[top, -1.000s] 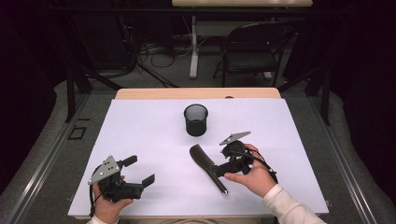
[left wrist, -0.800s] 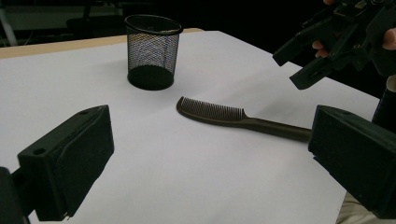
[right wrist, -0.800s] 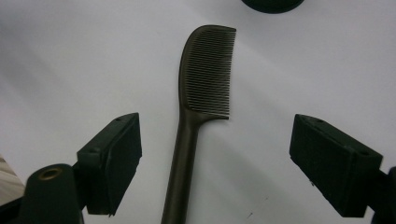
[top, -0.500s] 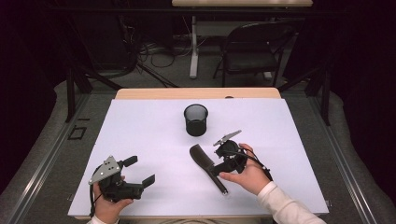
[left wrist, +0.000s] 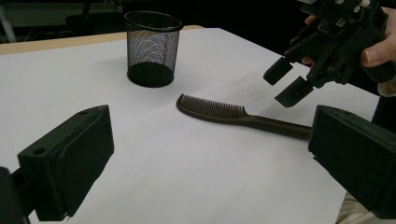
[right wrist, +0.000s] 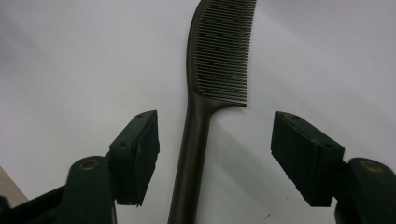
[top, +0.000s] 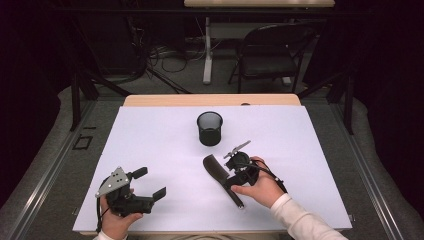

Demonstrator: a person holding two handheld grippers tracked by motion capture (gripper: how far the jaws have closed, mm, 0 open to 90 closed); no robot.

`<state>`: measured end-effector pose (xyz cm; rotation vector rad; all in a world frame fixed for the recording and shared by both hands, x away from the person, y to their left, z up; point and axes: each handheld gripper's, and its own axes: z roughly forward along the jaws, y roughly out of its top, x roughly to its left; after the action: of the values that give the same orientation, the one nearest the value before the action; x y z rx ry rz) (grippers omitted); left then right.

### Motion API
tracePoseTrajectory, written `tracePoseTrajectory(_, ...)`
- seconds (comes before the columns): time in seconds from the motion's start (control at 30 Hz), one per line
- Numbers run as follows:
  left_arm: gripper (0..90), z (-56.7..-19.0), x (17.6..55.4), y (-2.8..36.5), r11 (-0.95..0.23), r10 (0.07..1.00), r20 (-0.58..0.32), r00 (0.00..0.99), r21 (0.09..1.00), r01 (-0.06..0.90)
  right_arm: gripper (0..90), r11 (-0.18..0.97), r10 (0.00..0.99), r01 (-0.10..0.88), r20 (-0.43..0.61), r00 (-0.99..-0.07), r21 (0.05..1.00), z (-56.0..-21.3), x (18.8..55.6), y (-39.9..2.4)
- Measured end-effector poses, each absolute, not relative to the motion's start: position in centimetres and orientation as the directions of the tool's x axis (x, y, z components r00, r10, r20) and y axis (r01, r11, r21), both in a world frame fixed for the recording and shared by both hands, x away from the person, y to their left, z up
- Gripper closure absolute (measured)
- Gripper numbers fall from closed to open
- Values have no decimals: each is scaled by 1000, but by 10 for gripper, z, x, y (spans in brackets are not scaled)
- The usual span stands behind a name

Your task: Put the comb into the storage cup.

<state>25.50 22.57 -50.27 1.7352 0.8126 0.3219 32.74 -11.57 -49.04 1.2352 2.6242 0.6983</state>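
From the high view, the right gripper [top: 234, 176] sits right over the comb [top: 221, 177] handle, while the left gripper [top: 149, 184] rests unclenched well off to the side. In the left gripper view, the comb looks light, stiff, and slick. In the right gripper view, the jaws have just been closing, handle between them, not pinched yet. I'd grab just below the teeth.

My right tongs [top: 231, 176] cover the middle of the comb [top: 218, 172] handle from above, so I can't see any contact there. In my right gripper view the comb's [right wrist: 201, 112] tip runs off the top edge and its handle off the bottom. In my left gripper view my own jaw hides the handle's end. The cup's [top: 209, 128] inside is too dark to read.
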Motion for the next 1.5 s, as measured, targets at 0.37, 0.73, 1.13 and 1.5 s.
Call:
tracePoseTrajectory(0.37,4,-503,255,225,-128,663,-190,724,924,360,378,530,779,703,56,-625,474,-495,332,-113)
tracePoseTrajectory(0.73,4,-504,256,225,-129,660,-195,726,922,365,388,518,794,741,83,-602,428,-501,337,-111)
tracePoseTrajectory(1.13,4,-505,256,225,-132,660,-196,725,920,369,490,471,823,796,135,-552,381,-507,343,-109)
tracePoseTrajectory(1.5,4,-505,257,225,-130,661,-198,723,919,371,557,489,818,801,136,-558,345,-512,343,-106)
